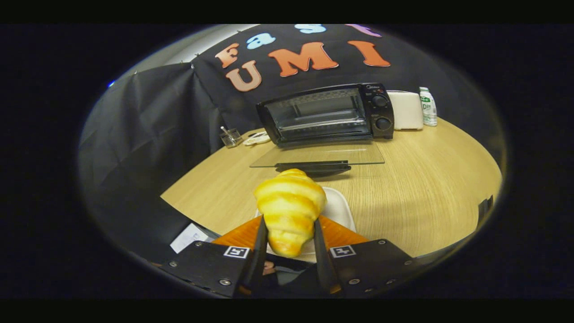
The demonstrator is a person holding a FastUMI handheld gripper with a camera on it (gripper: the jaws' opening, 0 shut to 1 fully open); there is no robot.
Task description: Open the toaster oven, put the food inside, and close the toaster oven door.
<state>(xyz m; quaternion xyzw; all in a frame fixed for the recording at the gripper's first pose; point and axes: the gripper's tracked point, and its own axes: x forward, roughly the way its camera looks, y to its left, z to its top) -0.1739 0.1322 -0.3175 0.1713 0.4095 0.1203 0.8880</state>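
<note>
Your gripper [290, 233] has both fingers pinching the croissant [290, 208], one on each side; its lower end sits between them. It hangs over the white plate [337, 208], mostly hidden behind the croissant; whether the bread touches the plate you can't tell. Beyond it, the toaster oven [326, 114] stands at the far side of the wooden table [417, 179] with its glass door [320, 157] folded down flat, rack visible inside. Just right of the oven, a white box [406, 110], partly hidden, and a bottle [428, 106]. Left of it, a small glass holder [230, 137] and a blurry white item [256, 138].
</note>
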